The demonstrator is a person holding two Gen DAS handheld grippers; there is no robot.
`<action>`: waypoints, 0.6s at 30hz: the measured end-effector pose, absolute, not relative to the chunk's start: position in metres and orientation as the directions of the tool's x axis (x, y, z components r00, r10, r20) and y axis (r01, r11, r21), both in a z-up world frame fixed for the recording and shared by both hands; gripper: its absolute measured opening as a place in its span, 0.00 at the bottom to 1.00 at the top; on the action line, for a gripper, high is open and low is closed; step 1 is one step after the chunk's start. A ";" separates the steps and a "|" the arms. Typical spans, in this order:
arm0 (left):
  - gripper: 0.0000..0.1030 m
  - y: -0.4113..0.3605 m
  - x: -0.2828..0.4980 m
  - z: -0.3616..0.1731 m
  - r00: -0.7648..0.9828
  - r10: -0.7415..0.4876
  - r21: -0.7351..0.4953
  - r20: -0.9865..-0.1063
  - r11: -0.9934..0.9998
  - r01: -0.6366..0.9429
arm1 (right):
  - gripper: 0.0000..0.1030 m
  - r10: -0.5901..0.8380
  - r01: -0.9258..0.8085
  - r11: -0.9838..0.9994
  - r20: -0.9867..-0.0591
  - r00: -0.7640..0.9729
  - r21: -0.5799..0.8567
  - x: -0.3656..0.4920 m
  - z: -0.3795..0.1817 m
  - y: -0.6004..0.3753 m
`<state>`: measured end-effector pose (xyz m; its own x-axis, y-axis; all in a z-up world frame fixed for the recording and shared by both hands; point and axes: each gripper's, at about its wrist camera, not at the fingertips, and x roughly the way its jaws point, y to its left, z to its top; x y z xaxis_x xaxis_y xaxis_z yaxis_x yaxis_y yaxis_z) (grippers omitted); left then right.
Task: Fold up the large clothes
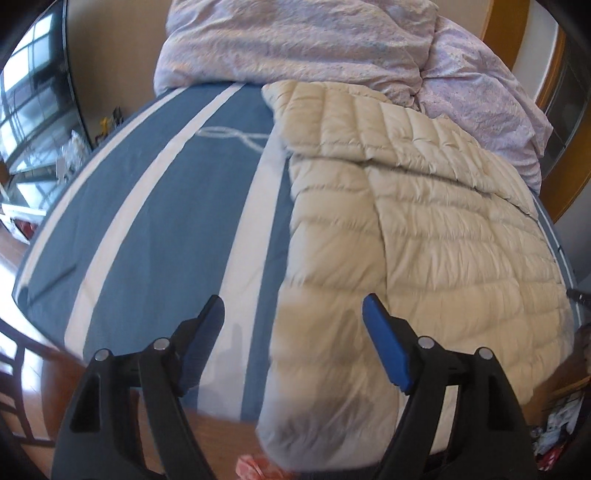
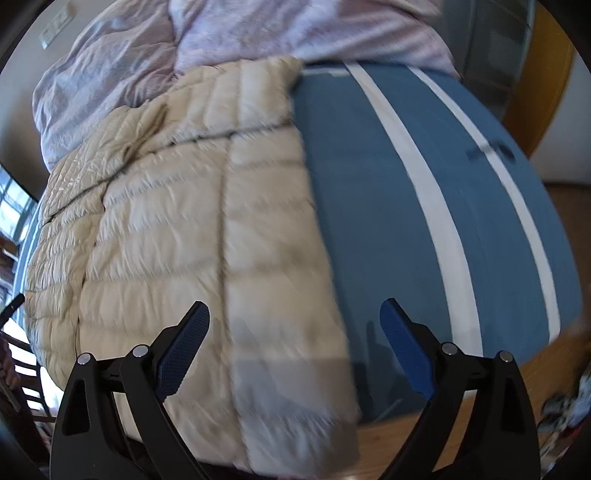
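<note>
A cream quilted down jacket point(image 1: 406, 229) lies flat on a bed with a blue sheet with white stripes point(image 1: 166, 206). Its lower part hangs over the bed's near edge. My left gripper point(image 1: 293, 314) is open and empty, hovering above the jacket's left edge near the bed's front. In the right wrist view the jacket point(image 2: 177, 229) fills the left half and the sheet point(image 2: 388, 206) the right. My right gripper point(image 2: 295, 317) is open and empty above the jacket's right edge.
A crumpled pale pink duvet point(image 1: 295, 40) is piled at the head of the bed, behind the jacket, and shows in the right wrist view point(image 2: 236, 33) too. Wooden floor point(image 1: 33, 266) lies left of the bed, with windows point(image 1: 33, 96) beyond. Clutter point(image 2: 565, 410) sits on the floor at right.
</note>
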<state>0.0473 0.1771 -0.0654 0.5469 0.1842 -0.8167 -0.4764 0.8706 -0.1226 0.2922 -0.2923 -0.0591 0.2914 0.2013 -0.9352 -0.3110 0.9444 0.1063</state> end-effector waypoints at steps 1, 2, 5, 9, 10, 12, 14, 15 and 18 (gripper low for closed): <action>0.73 0.177 0.040 -0.067 0.548 0.179 -0.132 -0.817 0.867 -0.480 | 0.92 0.205 -0.306 0.945 -0.936 0.285 0.114 0.289 -0.060 -0.297; 0.71 0.176 0.036 -0.068 0.548 0.181 -0.131 -0.817 0.867 -0.482 | 0.91 0.211 -0.299 0.946 -0.937 0.277 0.125 0.285 -0.061 -0.303; 0.66 0.171 0.025 -0.071 0.548 0.175 -0.137 -0.818 0.866 -0.480 | 0.85 0.244 -0.289 0.942 -0.937 0.249 0.168 0.276 -0.064 -0.315; 0.62 0.164 0.018 -0.077 0.544 0.154 -0.150 -0.824 0.868 -0.473 | 0.76 0.304 -0.287 0.928 -0.929 0.212 0.238 0.263 -0.067 -0.325; 0.61 0.161 0.016 -0.079 0.542 0.149 -0.152 -0.827 0.869 -0.471 | 0.75 0.311 -0.287 0.925 -0.928 0.204 0.247 0.261 -0.068 -0.326; 0.60 0.158 0.014 -0.083 0.539 0.140 -0.157 -0.831 0.870 -0.468 | 0.72 0.322 -0.281 0.923 -0.929 0.183 0.264 0.257 -0.072 -0.329; 0.60 0.153 0.011 -0.085 0.541 0.141 -0.156 -0.829 0.871 -0.466 | 0.71 0.340 -0.281 0.918 -0.921 0.189 0.281 0.253 -0.072 -0.333; 0.59 0.151 0.008 -0.085 0.543 0.142 -0.155 -0.827 0.872 -0.464 | 0.70 0.348 -0.278 0.915 -0.919 0.186 0.291 0.252 -0.072 -0.334; 0.58 0.146 0.004 -0.086 0.552 0.133 -0.167 -0.823 0.873 -0.459 | 0.63 0.390 -0.272 0.901 -0.905 0.171 0.337 0.247 -0.071 -0.339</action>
